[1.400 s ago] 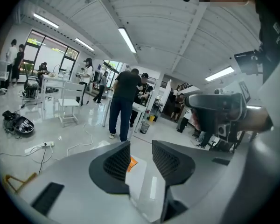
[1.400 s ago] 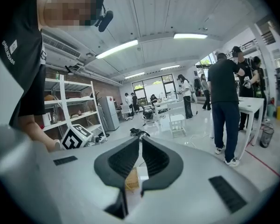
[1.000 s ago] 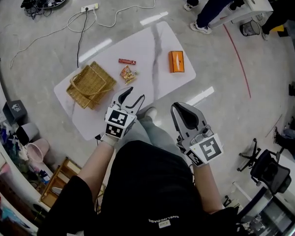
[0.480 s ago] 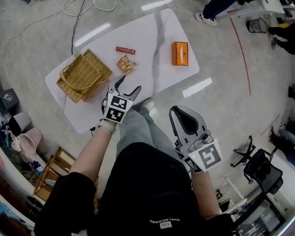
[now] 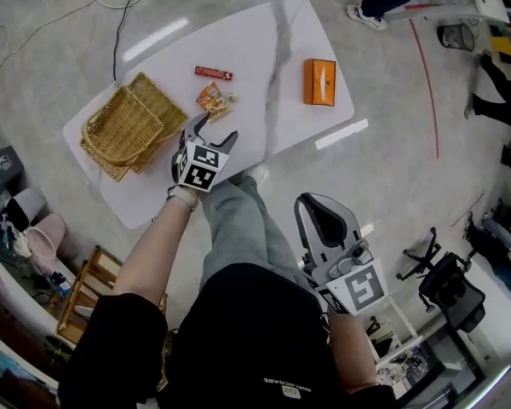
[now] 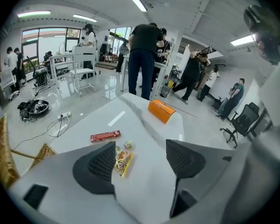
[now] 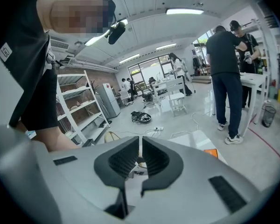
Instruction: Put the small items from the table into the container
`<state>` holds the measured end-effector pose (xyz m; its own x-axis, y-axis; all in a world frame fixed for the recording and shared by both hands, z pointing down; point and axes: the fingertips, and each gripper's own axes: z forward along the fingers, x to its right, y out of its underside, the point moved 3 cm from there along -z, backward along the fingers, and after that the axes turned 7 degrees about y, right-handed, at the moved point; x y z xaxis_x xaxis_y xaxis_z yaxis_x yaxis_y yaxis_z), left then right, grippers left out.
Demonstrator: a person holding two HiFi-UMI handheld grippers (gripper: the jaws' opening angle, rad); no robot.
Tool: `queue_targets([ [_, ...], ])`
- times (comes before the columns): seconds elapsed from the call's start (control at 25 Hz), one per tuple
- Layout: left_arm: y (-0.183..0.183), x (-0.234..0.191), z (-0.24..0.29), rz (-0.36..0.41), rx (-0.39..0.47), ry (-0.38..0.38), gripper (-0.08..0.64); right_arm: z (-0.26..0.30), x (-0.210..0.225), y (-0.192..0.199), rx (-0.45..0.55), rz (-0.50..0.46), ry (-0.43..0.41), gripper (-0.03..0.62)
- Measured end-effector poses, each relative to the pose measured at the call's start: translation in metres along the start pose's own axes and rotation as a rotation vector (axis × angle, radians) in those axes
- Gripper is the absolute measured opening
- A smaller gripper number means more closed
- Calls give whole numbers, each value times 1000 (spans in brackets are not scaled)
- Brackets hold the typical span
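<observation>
**Left gripper lines up on the snack packet; nothing in the basket yet**

The left gripper [image 5: 211, 130] sits at centre-left of the head view, over the near edge of the table [image 5: 264, 49]. Its jaws are opening, spread wide with nothing pinched. In the left gripper view the snack packet [image 6: 122, 161] shows on the table beyond the gap between the pads, close to the left one. The wide spread and downward tilt look like preparation to straddle the packet, which is probably the first pick because it lies nearest.

The right gripper [image 5: 313, 198] hangs at lower right of the head view, off the table and above the person's leg. Its jaws are pressed together on nothing, so it seems parked out of the way while the left one works.

Counted on the table:
- One basket [image 5: 123, 126], at the left end, close enough for a short carry from the items.
- One snack packet, just right of the basket.
- One red bar [image 5: 213, 73], above the packet.
- One tiny wrapped piece [image 6: 127, 145], just beside the packet.
- One orange box [image 5: 320, 82], well apart at the right end.

None of the items appears to be in the basket, so the task looks barely begun.
</observation>
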<state>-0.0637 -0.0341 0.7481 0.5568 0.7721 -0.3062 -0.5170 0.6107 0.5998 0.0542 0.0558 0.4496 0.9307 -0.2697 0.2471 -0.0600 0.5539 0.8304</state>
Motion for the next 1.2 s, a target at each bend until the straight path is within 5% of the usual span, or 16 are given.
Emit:
queue_targets([
  [0.72, 50, -68, 95, 6, -107, -127, 349, 33, 28, 54, -50, 105, 55, 11],
  [0.96, 64, -65, 109, 88, -238, -168, 364, 36, 33, 57, -57, 111, 70, 11],
  [1.2, 68, -70, 115, 74, -319, -212, 364, 39, 34, 54, -59, 116, 76, 11],
])
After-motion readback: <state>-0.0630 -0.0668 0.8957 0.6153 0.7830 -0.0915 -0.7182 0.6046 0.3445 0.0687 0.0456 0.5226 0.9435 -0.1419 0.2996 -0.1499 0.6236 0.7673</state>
